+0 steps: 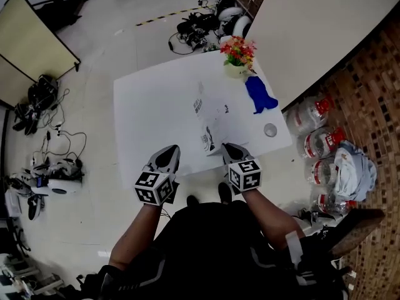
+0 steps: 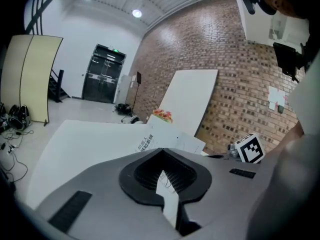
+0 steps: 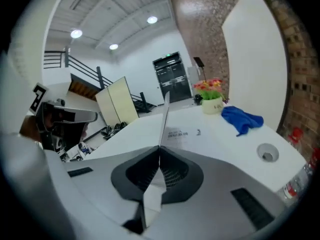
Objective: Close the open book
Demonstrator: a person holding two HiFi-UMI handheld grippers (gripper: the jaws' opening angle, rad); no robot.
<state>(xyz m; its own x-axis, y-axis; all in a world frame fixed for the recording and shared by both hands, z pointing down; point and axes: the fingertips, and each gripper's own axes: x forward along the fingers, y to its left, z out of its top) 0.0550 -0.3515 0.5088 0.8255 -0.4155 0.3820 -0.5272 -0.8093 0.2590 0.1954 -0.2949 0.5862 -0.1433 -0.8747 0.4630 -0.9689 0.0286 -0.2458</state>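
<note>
At the table (image 1: 147,108) edge, 6 o'clock, the right gripper (image 1: 225,147) clamps 1 upright page (image 3: 163,119) of the book (image 1: 211,114); the left gripper (image 1: 170,154), closed empty, faces bare tabletop; cloth (image 1: 259,95) and flowers (image 1: 237,50) sit at 1 o'clock.

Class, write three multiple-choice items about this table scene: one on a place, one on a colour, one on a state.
1. Where do the flowers stand? A) on the floor B) at the far edge of the table C) on a shelf
2. What colour is the cloth? A) red B) blue C) green
3. How is the right gripper? A) wide open B) holding the cloth C) shut on a page
Answers: 1 B, they sit by the far edge; 2 B, it is plainly blue; 3 C, its jaws pinch an upright page of the book.
</note>
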